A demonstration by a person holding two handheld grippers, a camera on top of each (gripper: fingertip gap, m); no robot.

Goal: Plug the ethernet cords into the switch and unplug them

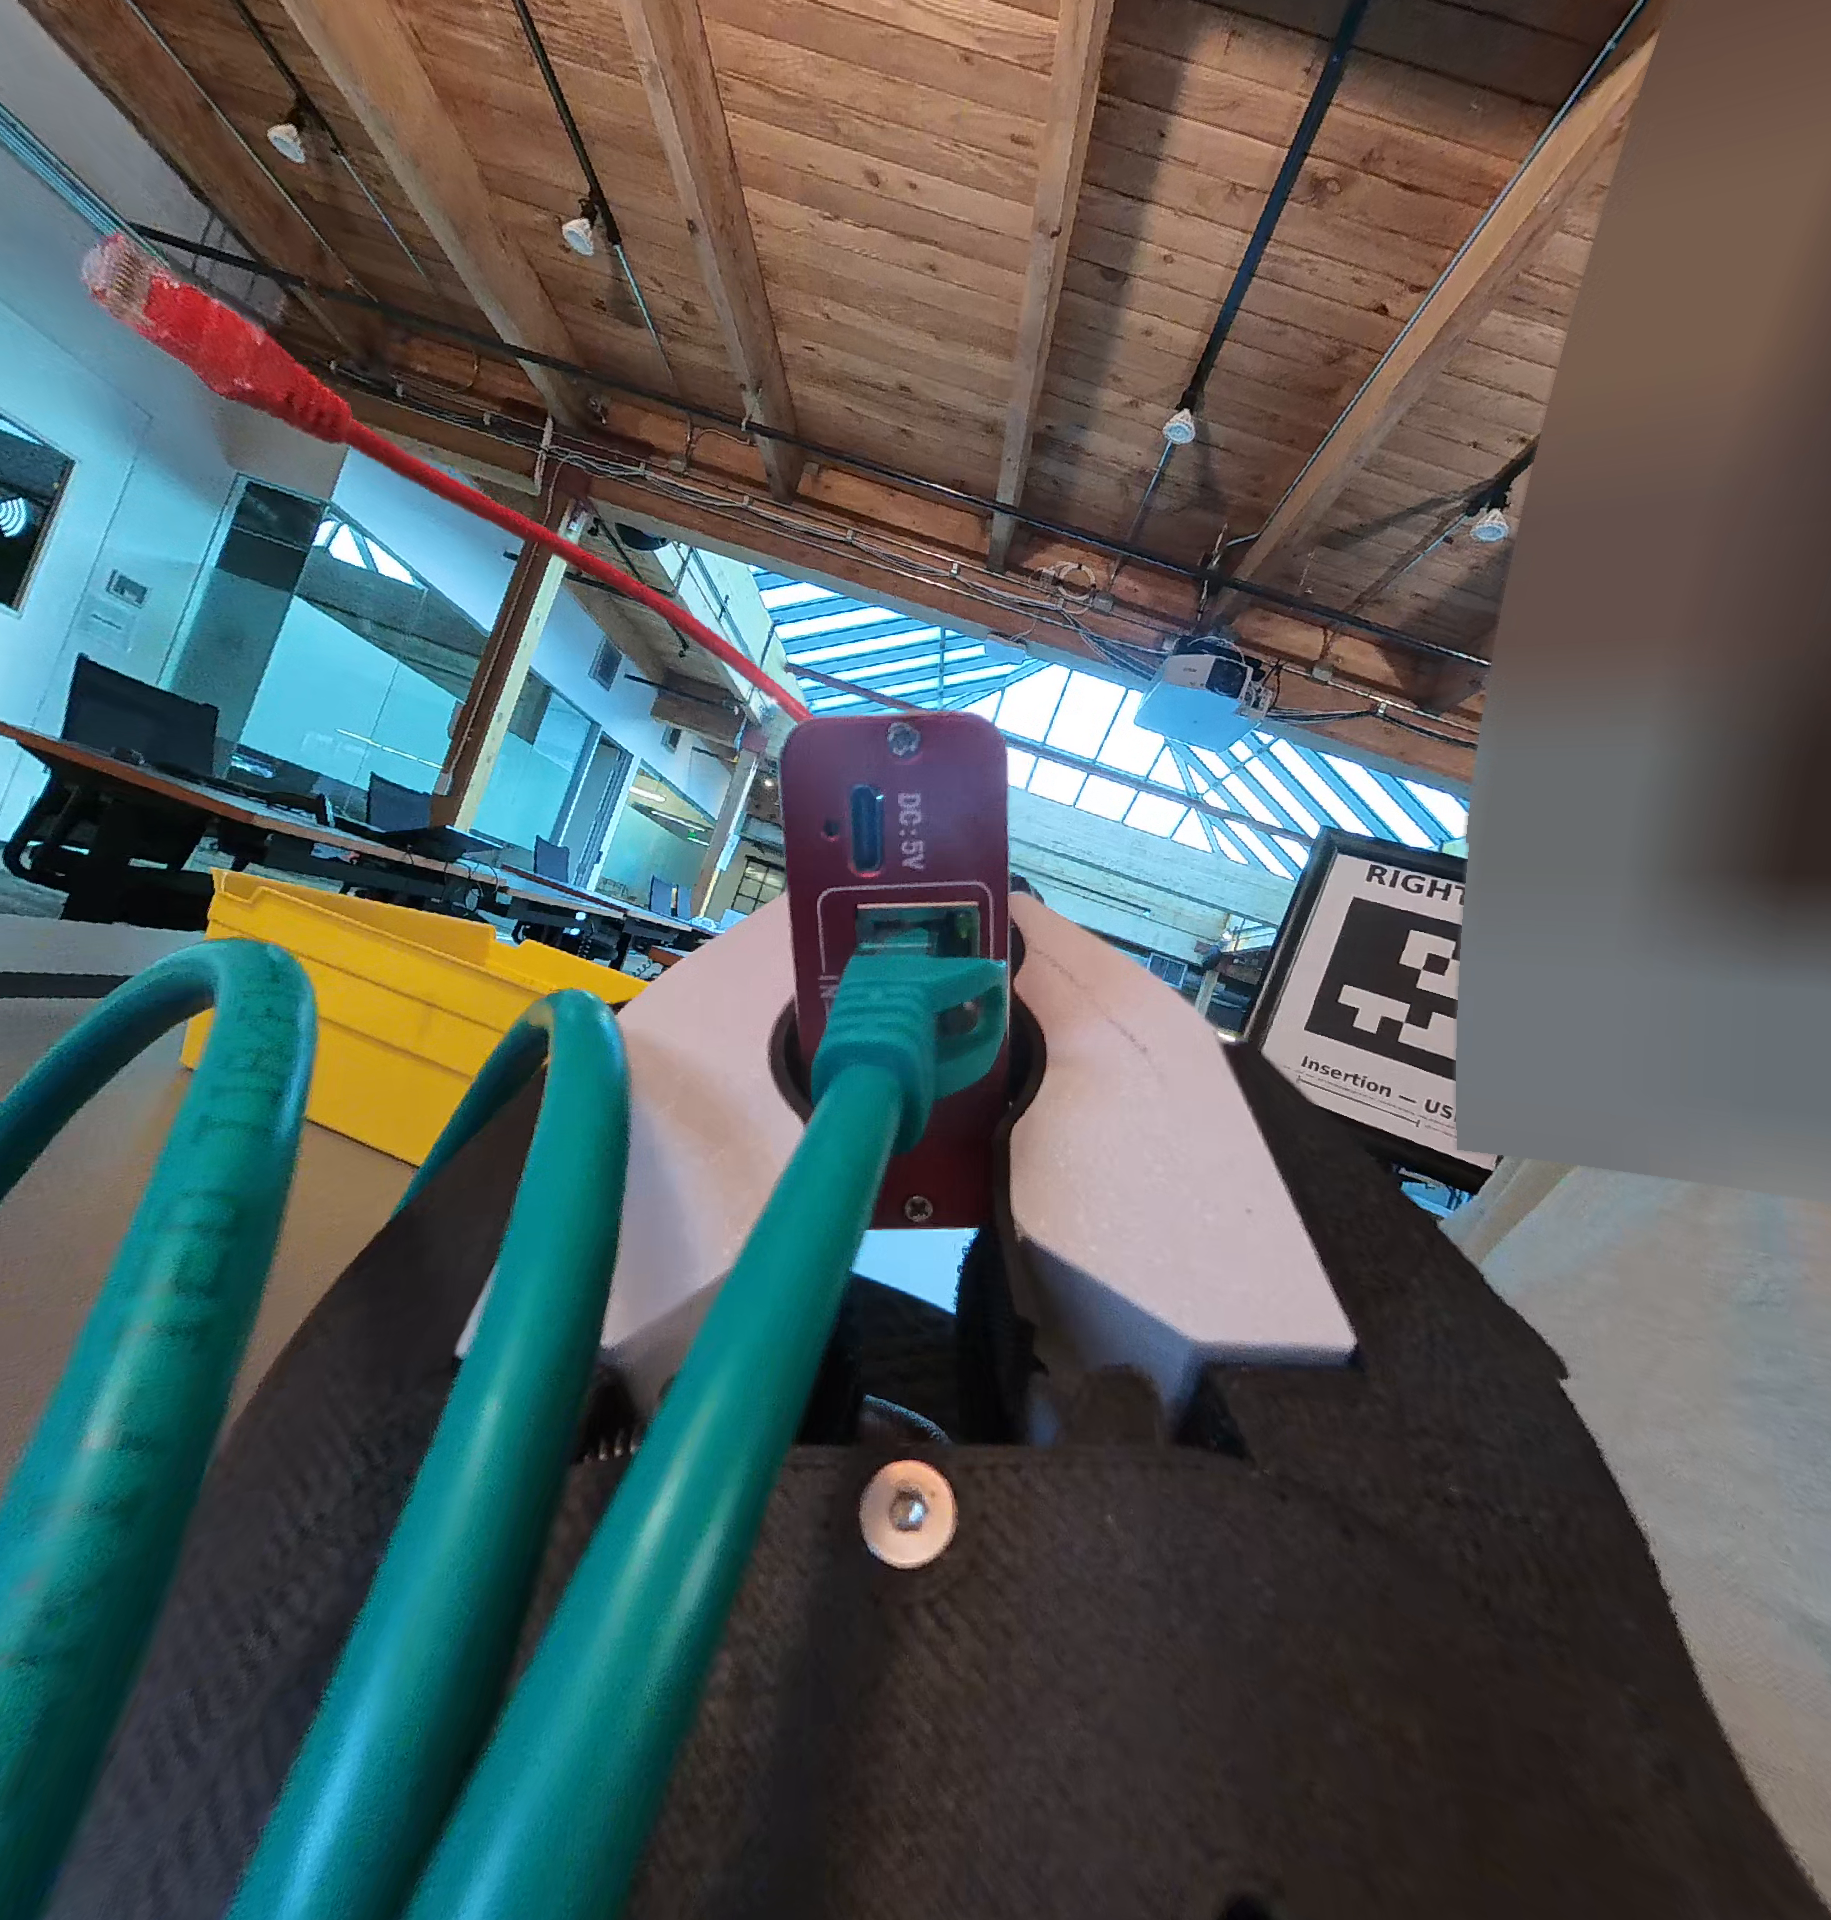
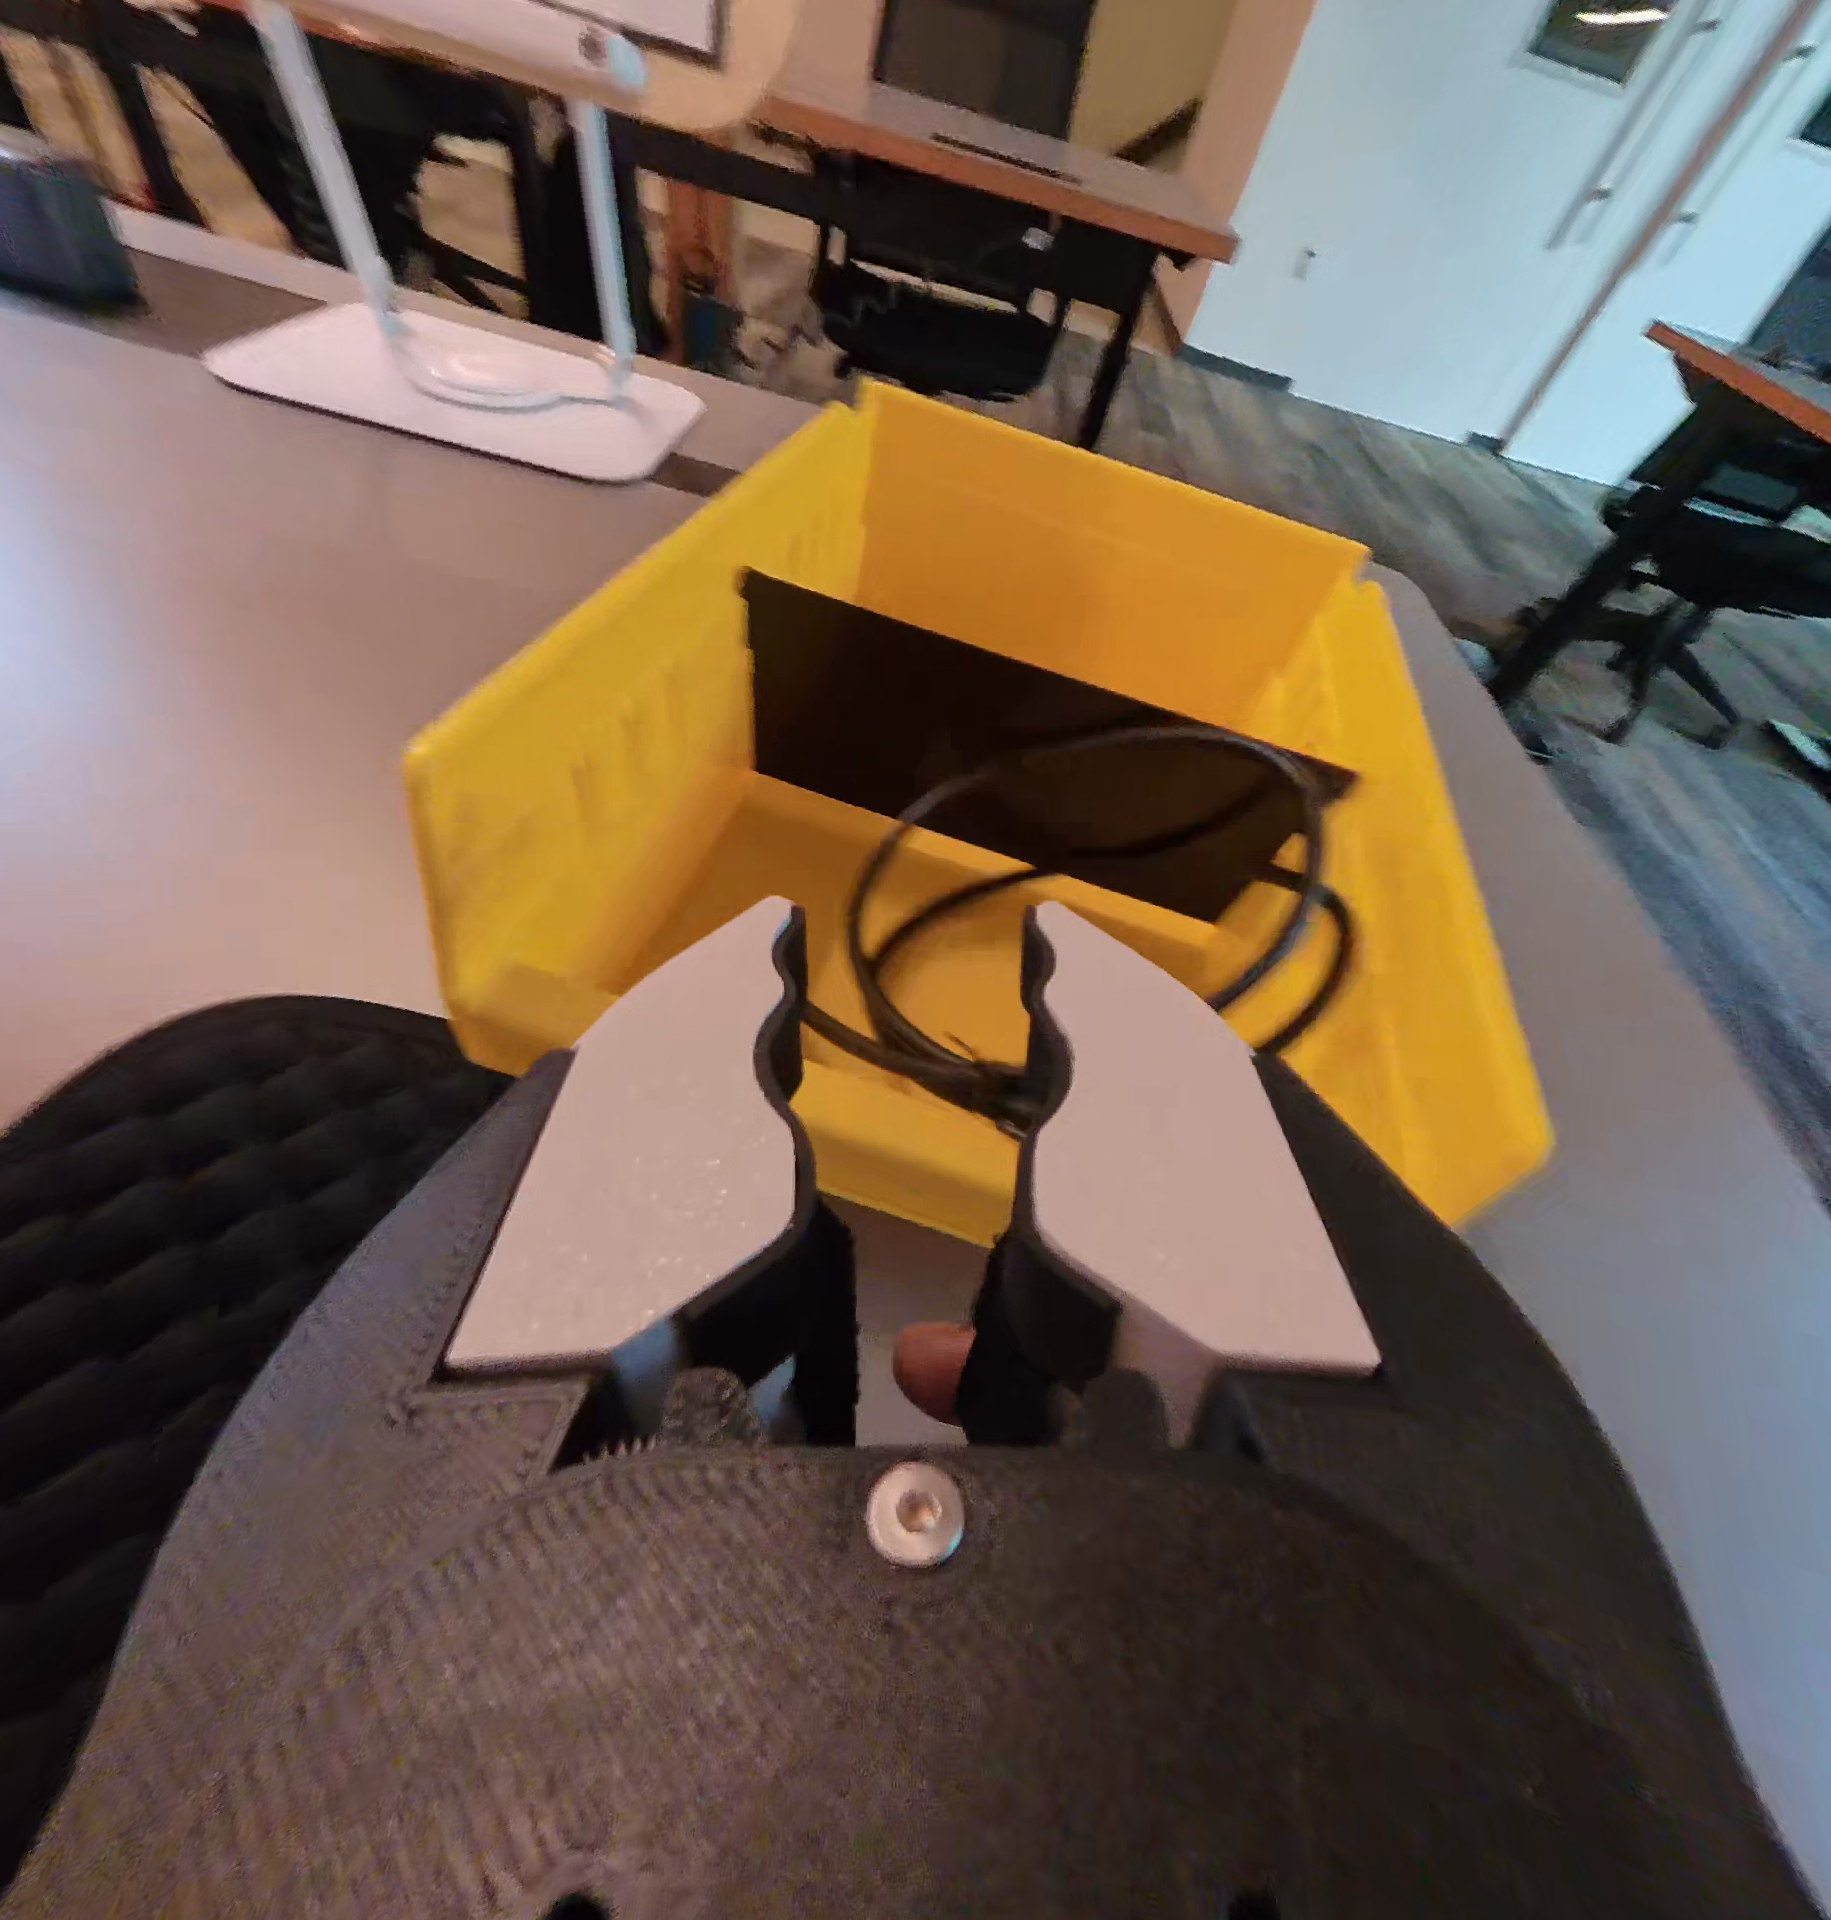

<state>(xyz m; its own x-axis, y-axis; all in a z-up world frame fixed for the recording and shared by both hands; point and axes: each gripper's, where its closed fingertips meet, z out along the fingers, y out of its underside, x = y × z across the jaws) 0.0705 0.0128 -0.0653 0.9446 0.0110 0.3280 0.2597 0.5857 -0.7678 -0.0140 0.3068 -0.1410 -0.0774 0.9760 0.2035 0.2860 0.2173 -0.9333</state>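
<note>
In the left wrist view my left gripper (image 1: 895, 940) is shut on a small red metal switch (image 1: 895, 831) and holds it upright, tilted up toward the ceiling. A green ethernet cord (image 1: 859, 1049) is plugged into the port facing me, and its cable loops down to the left. A red ethernet cord (image 1: 225, 343) rises from behind the switch to the upper left, its clear plug free in the air. In the right wrist view my right gripper (image 2: 911, 935) is open and empty, above the near edge of a yellow bin (image 2: 599, 769).
The yellow bin holds a black divider (image 2: 994, 727) and a coiled thin black cable (image 2: 1098, 914); the bin also shows in the left wrist view (image 1: 391, 997). A white lamp base (image 2: 454, 384) stands on the grey table (image 2: 163, 644). A marker card (image 1: 1378, 977) stands at right. Across from one pair of fingers to the other is roughly 30 centimetres.
</note>
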